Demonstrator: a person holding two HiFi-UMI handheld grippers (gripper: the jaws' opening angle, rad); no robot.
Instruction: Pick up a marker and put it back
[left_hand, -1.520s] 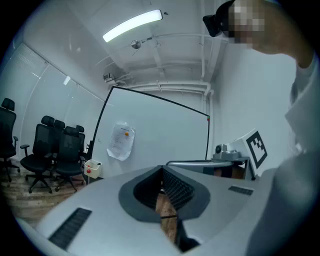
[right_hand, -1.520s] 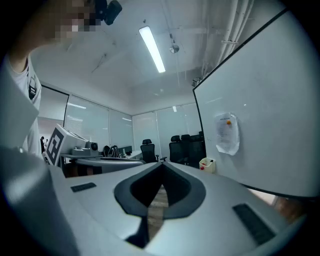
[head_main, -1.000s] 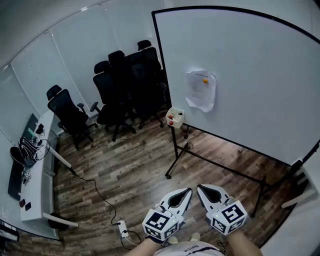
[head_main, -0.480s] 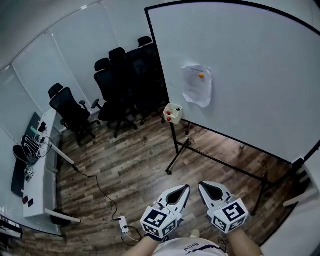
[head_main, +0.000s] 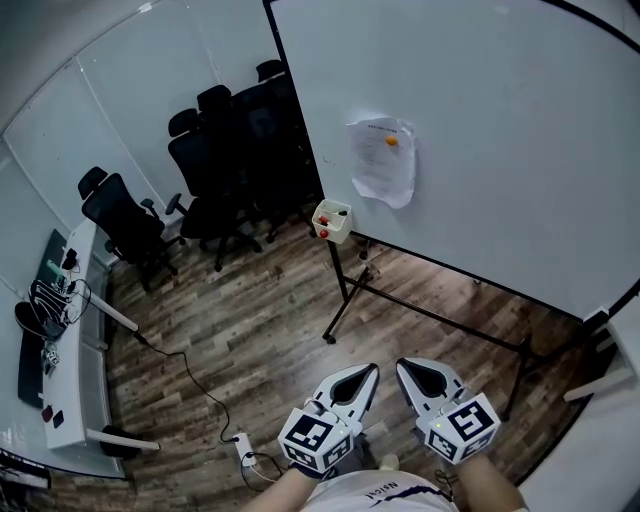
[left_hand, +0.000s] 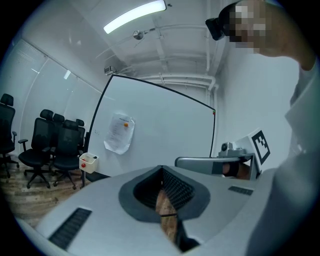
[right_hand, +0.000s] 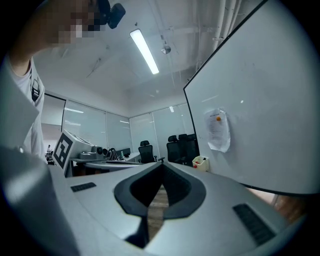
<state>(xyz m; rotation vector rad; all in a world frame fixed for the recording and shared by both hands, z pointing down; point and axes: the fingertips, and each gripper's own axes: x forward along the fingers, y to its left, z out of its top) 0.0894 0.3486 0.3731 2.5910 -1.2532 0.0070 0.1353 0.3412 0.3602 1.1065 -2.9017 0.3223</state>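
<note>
1. Head view: the left gripper (head_main: 368, 374) and right gripper (head_main: 404, 366) are hovering side by side over the wood floor (head_main: 250, 330). A cream box (head_main: 332, 221) is hanging at the lower left corner of the whiteboard (head_main: 480, 120). It is holding red things (head_main: 323, 222), too small to tell as markers.
2. Left gripper view: the left gripper (left_hand: 161, 168) is staying clenched, with nothing between its jaws.
3. Right gripper view: the right gripper (right_hand: 161, 164) is clenching empty, with the cream box (right_hand: 201, 162) well ahead.

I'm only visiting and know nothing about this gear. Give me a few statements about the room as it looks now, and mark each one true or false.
1. A white sheet of paper hangs on the large whiteboard under a small orange magnet. True.
2. The left gripper is gripping something. False: its jaws are together with nothing between them.
3. The right gripper is shut and empty. True.
4. The black office chairs stand on grey carpet. False: they stand on the wood-plank floor.
5. A small cream box sits at the whiteboard's lower corner, above the floor. True.
</note>
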